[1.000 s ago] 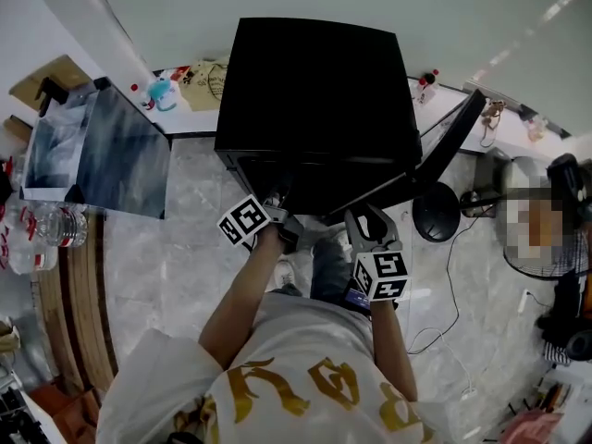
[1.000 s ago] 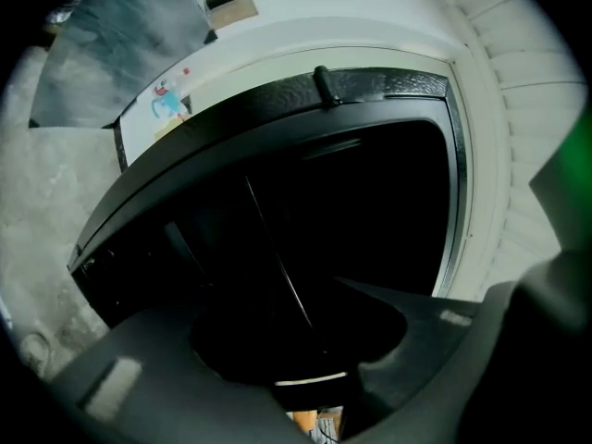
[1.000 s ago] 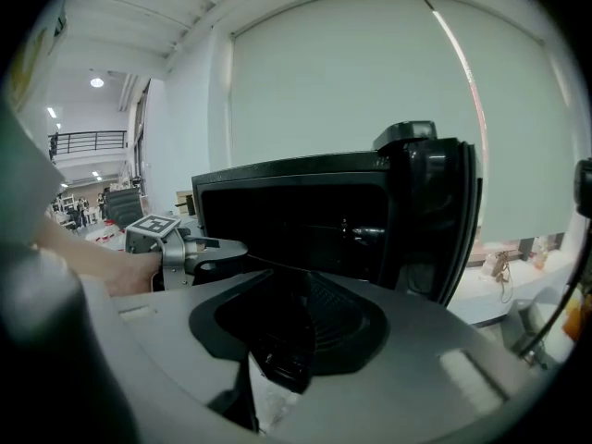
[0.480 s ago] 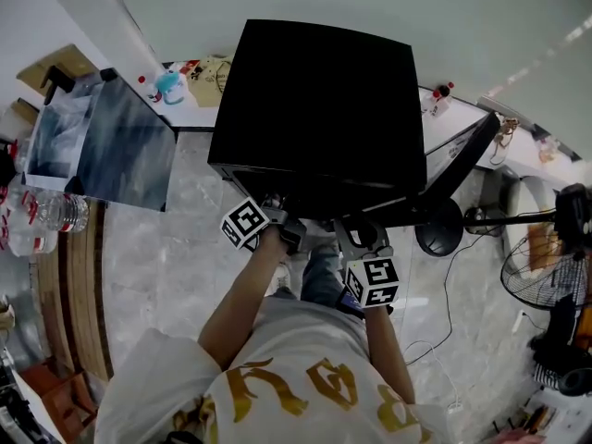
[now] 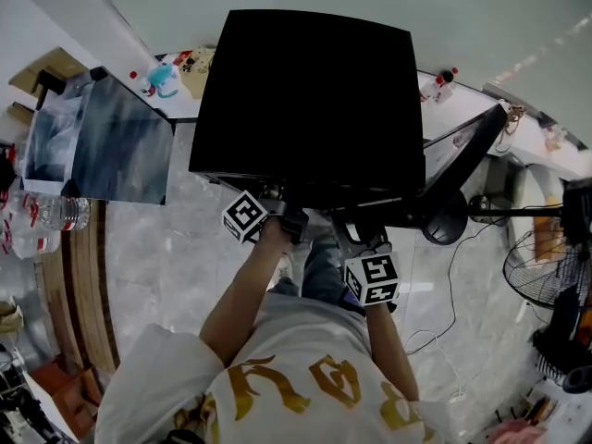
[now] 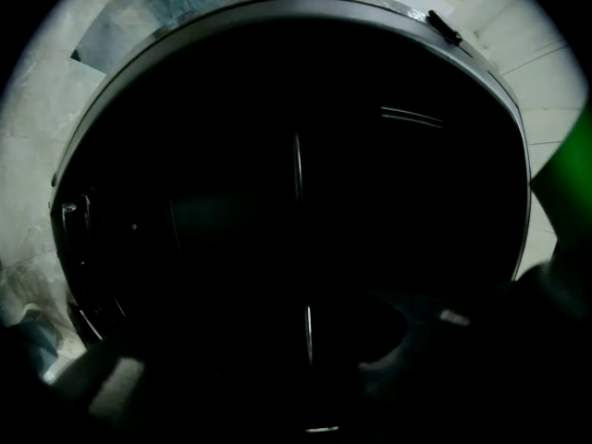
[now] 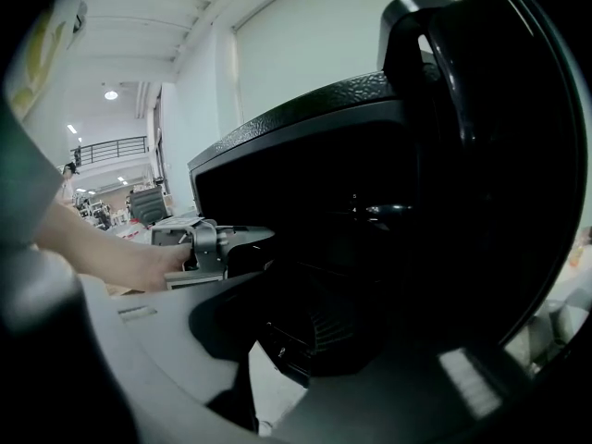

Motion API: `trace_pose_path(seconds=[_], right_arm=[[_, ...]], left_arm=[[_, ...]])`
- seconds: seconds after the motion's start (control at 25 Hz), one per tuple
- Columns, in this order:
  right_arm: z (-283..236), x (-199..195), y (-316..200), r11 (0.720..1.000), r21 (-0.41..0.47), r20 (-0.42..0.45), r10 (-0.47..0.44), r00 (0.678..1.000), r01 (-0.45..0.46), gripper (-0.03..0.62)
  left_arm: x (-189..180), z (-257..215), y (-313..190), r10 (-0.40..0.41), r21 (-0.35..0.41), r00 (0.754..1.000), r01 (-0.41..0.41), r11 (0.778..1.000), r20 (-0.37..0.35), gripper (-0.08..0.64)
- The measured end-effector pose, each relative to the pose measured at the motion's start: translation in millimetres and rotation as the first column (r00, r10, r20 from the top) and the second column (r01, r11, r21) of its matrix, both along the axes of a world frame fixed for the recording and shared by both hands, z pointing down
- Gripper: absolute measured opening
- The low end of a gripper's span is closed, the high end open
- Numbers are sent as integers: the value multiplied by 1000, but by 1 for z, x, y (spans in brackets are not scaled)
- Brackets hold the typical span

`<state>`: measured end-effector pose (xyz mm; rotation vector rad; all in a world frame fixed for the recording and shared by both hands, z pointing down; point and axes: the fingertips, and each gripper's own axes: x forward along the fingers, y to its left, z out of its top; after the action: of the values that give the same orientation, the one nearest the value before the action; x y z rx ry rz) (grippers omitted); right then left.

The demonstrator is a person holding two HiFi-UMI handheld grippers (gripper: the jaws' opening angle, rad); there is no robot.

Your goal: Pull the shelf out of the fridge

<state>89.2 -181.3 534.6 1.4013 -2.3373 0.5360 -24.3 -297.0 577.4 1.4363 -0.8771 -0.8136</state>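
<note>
Compared with a second ago, the black fridge (image 5: 310, 100) fills more of the head view, and its near top edge now covers the front of the left gripper (image 5: 287, 218), which is reached further into the opening. The right gripper (image 5: 359, 239) has been brought slightly nearer to the fridge front, just right of the left one.

In the left gripper view only the dark inside of the fridge is seen. The wire shelf (image 6: 298, 169) is still inside it and shows only as thin bright rods. The left fingers (image 6: 111, 387) are spread wide apart, released, with one thin rod between them; whether it is touched cannot be told in the dark.

In the right gripper view the right fingers (image 7: 472, 382) are also held apart, with nothing between them. They are pointed at the lower front of the fridge, and the left gripper and the hand (image 7: 139, 265) holding it are seen at the left.

The fridge door (image 5: 462, 160) is swung open at the right, close beside the right gripper. A bench (image 5: 518, 146) runs behind the fridge, a round black stand base (image 5: 446, 222) lies on the marble floor (image 5: 176, 257) under the door, and a fan (image 5: 548, 262) is further right. Water bottles (image 5: 42, 218) lie at the far left.
</note>
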Motion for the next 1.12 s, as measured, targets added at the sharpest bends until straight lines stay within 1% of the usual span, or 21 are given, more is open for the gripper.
trace_pose_path(seconds=[0.16,0.28,0.36,0.48,0.52,0.72,0.92,1.12], right_arm=[[3,-3,1,1000,-10,7,-20,1000,20,140],[5,-2,2,1000,-14,9,-24,1000,24,140],[6,0,3,1000,-15,8,-21,1000,22,140],[7,2,4,1000,-14,11,-15,1000,15,138],[6,3,5,1000,-14,12,-13,1000,13,138],[4,8,9,1000,-9,11,-3,1000,3,137],[1,12,12,1000,-1,14,1,1000,-1,135],[-1,11,17,1000,7,17,2,1000,-2,133]], left_arm=[[3,2,-4,-10,1,1000,10,1000,6,119],[3,4,-6,-18,6,1000,18,1000,6,70],[4,0,-7,-16,23,1000,16,1000,-1,22],[6,-6,-7,-19,30,999,20,999,-49,17],[6,-6,-7,-21,29,998,23,999,-55,15],[3,1,-3,-29,8,999,29,1000,-22,14],[7,-2,9,-29,2,999,29,1000,-37,14],[5,2,23,-29,-12,999,29,1000,-30,14]])
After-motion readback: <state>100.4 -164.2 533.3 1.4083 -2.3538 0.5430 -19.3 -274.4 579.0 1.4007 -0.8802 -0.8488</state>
